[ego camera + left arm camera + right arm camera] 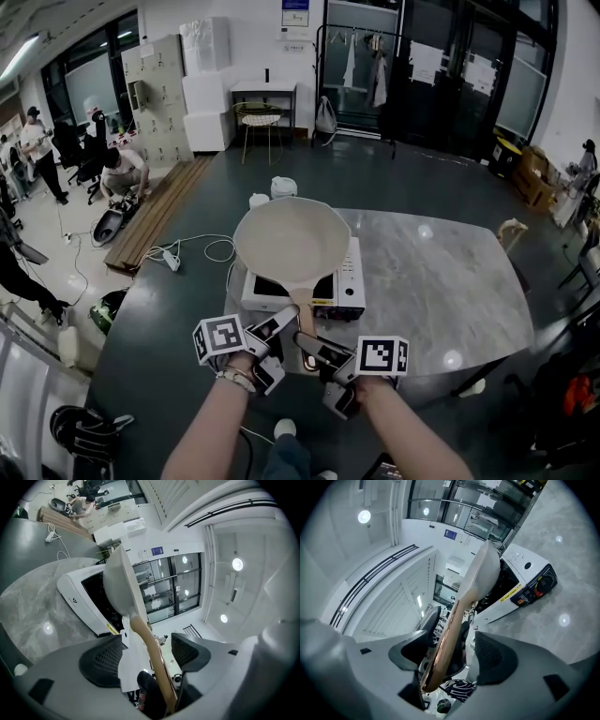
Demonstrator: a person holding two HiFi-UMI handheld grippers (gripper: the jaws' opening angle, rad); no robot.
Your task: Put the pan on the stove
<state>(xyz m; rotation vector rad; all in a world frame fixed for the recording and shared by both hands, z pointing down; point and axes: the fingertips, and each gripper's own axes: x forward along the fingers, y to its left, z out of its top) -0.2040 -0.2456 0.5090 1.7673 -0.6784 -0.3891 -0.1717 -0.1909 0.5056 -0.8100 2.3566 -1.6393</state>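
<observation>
Left gripper (147, 653): jaws well apart. The pan's handle (140, 630) runs up between the pads, closer to the right-hand one, and neither pad presses on it. No grip.

Right gripper (457, 651): jaws spread about as wide as they go. The copper-toned end of the same handle lies in the gap, over toward the left-hand jaw, with clear space on the other side. No grip here either.

In the head view, both grippers meet at the handle's free end from opposite sides, just off the near edge of the table (441, 272). Two tools on one long handle probably served to keep the wide, shallow bowl from tipping.

The pan (292, 239) is cream-coloured and sits on top of the stove (349, 277), with its bowl covering most of the dark cooking plate. The handle points back toward the person and overhangs the stove's front. The stove stands at the near left corner of the table, control strip along its right side. The rest of the marble top is bare.

Judgement: the placement looks done, since the pan carries its own weight with both sets of jaws slack. Whether the base lies fully flat on the plate cannot be told from these angles. The next move calls for drawing both tools straight back along the handle so that no pad knocks it sideways.
</observation>
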